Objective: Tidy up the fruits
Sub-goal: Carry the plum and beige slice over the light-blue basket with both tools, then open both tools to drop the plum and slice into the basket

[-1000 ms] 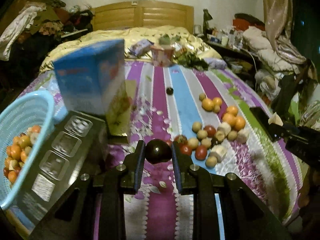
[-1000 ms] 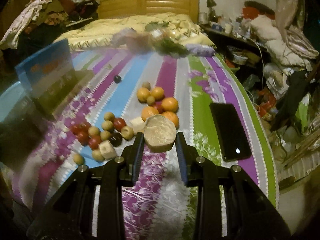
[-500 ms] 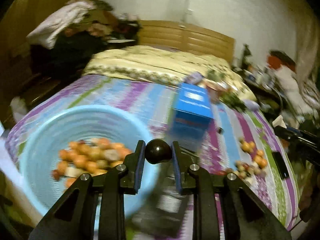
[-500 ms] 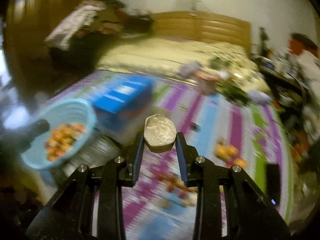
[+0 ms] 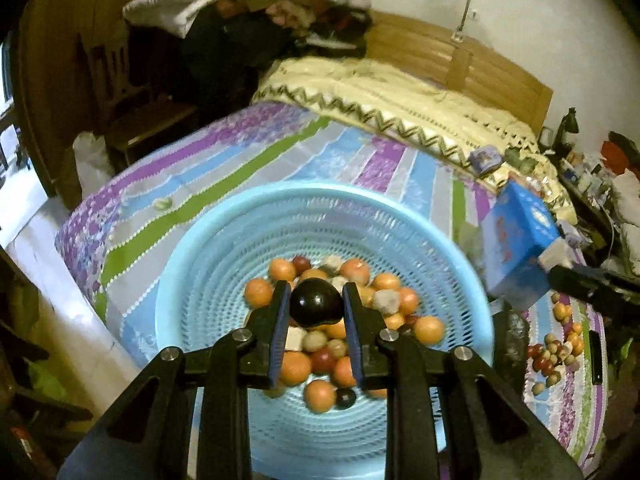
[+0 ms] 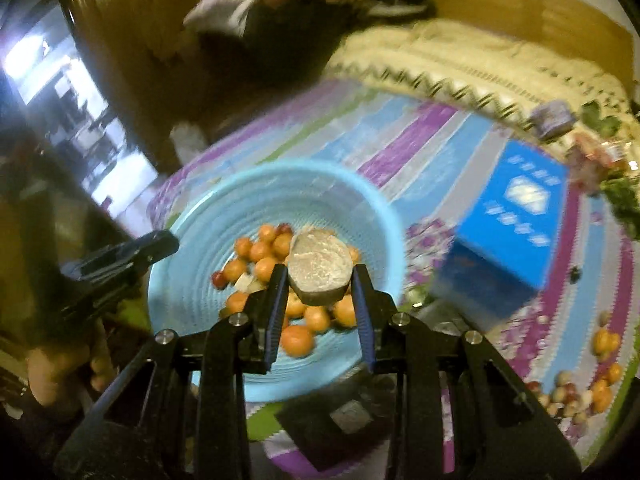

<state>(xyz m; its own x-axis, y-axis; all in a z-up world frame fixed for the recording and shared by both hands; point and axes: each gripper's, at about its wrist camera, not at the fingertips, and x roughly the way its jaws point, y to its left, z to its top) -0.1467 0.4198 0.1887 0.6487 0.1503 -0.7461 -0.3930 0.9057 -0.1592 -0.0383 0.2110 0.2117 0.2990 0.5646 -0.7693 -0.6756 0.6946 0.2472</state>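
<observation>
plainly, the bed point(image 5: 248, 168) with its striped cover is a soft footing, so the blue basket point(image 5: 224, 240), sitting near the bed's corner, could tip or slide toward the edge if a hand-held gripper knocks its rim. the basket already holds a heap of fruits point(image 5: 332, 336), so anything dropped from high up could bounce off the pile and roll out. the blue box point(image 6: 516, 216) stands just beside the basket, where a swinging arm could knock it. the right hand-held gripper point(image 6: 320, 276) is clamped on a pale cut piece point(image 6: 320, 264) above the basket; its flat, wedge-like shape could twist loose. the left hand-held gripper point(image 5: 314, 304) pinches a dark round fruit point(image 5: 316, 304) over the pile; glossy and round, it could squirt out early. both grippers crowd one basket and could collide.
</observation>
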